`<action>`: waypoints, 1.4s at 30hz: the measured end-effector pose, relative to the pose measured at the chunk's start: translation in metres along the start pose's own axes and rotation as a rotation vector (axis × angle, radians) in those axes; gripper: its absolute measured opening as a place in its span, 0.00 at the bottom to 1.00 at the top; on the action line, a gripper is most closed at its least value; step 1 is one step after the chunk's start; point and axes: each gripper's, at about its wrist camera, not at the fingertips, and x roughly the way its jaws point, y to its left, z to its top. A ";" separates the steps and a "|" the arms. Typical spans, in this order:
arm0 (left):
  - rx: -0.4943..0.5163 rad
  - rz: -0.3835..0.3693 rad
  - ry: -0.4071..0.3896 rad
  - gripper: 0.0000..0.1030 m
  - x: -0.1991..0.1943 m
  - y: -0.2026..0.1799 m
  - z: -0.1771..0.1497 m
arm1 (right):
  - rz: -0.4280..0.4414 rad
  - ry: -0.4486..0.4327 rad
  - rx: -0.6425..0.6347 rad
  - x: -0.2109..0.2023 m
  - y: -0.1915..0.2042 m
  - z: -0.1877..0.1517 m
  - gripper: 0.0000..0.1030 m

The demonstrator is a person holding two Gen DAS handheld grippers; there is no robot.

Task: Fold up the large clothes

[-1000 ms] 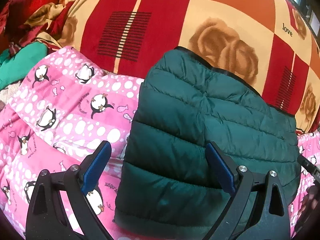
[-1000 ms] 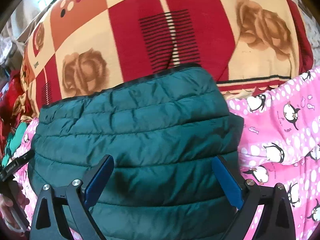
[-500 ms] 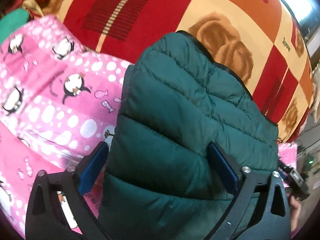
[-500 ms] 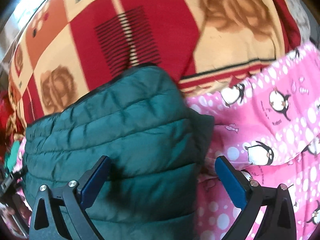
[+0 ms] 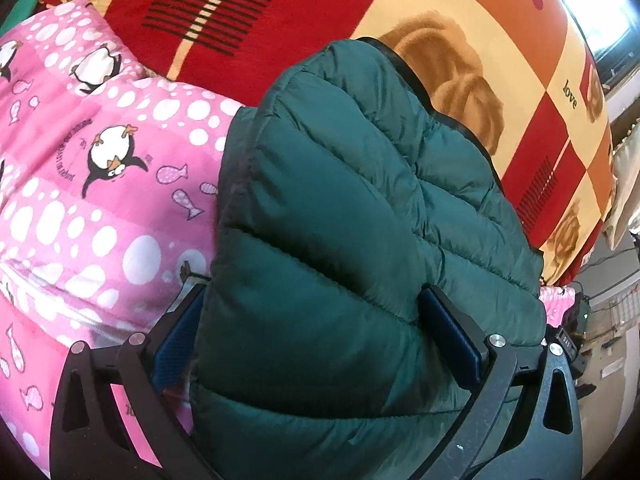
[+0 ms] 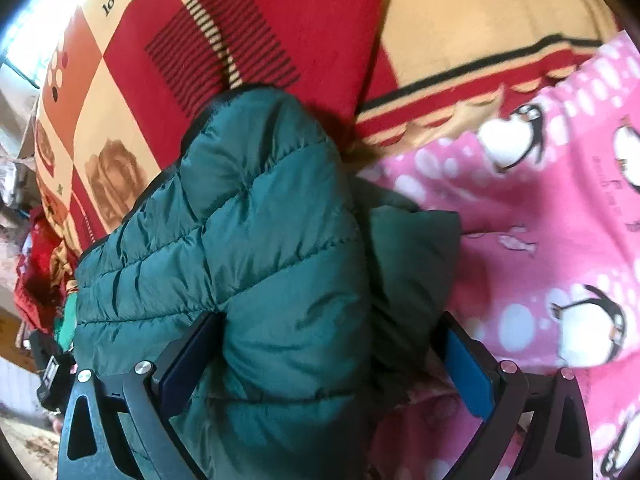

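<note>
Nearest to you, your left gripper (image 5: 316, 344) stands with its jaws at full spread, having just finished opening, and the left end of the folded green jacket (image 5: 352, 240) bulges between them; the right blue pad (image 5: 448, 332) lies against a quilted ridge and the left pad sits at the jacket's side edge, but I cannot tell that either presses. Your right gripper (image 6: 324, 364) is likewise spread wide, its jaws having just been opening, and straddles the jacket's (image 6: 248, 264) right end; the left pad (image 6: 188, 360) touches the puffed fabric, while the right pad (image 6: 466, 372) stands beside a lower flap of the same garment. The jacket lies folded into a thick bundle. Its long axis runs from one gripper to the other, crosswise to the direction both grippers point, and its quilting seams run roughly along that same line. The dark-piped edge faces away from you, toward the far blanket. The bundle rests partly on a pink penguin-print quilt (image 5: 100, 184), which shows to the left of it in the left wrist view and to the right (image 6: 540, 220) in the right wrist view. Beyond the jacket's far edge lies a red, cream and orange checked blanket (image 5: 280, 8) with brown rose prints and the word "love", which fills the background of both views (image 6: 280, 20). The far margins are too distorted to report.
</note>
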 end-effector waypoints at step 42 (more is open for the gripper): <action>0.242 0.115 0.022 0.50 -0.145 -0.016 -0.102 | 0.099 0.027 -0.119 -0.143 0.064 -0.146 0.48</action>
